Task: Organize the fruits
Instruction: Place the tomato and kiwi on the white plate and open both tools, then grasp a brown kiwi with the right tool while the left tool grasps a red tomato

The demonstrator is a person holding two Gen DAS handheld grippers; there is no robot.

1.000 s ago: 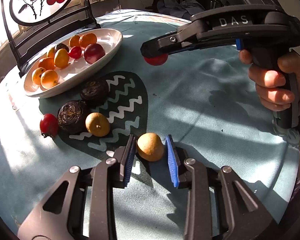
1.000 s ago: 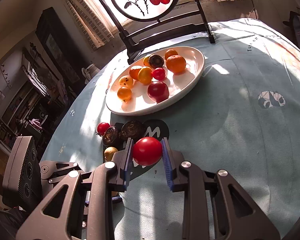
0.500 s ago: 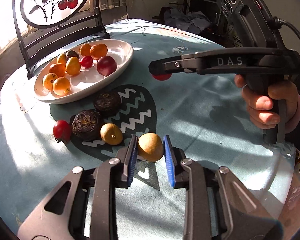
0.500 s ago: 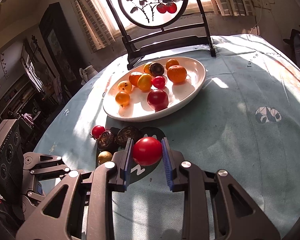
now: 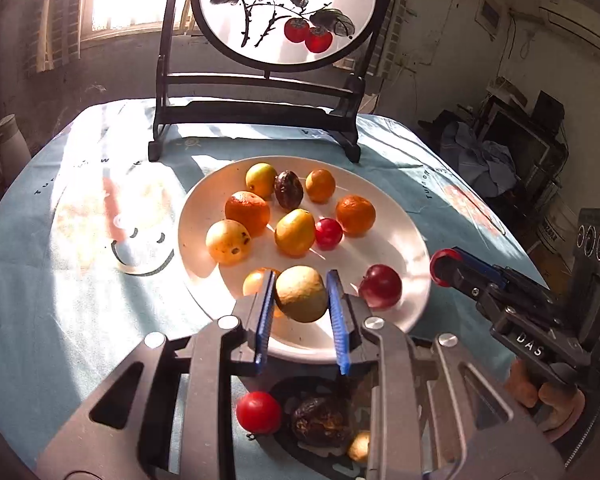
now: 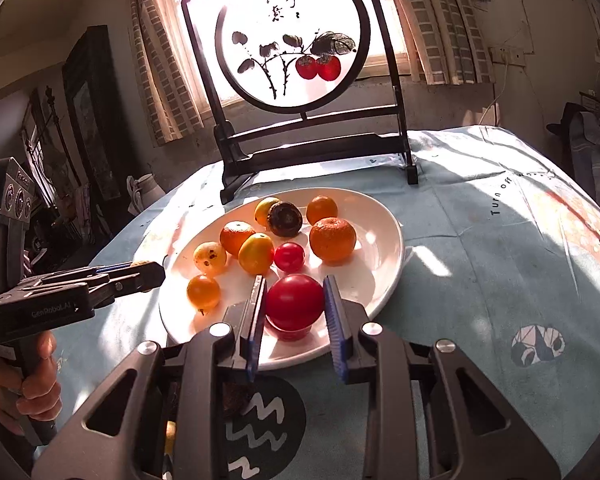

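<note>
Round painted screen (image 6: pixel 294 46) on dark stand, pale-blue printed tablecloth (image 6: pixel 500 248).

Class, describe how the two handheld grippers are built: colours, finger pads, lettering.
Both are black plastic pistol-grip tools with silver bolts and ribbed blue finger pads. The right gripper reads "DAS" on its side; the left gripper reads "GenRobot.AI".

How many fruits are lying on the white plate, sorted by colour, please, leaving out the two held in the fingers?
Orange or yellow fruits: 7
Red fruits: 2
Dark brown fruit: 1
Total: 10
</note>
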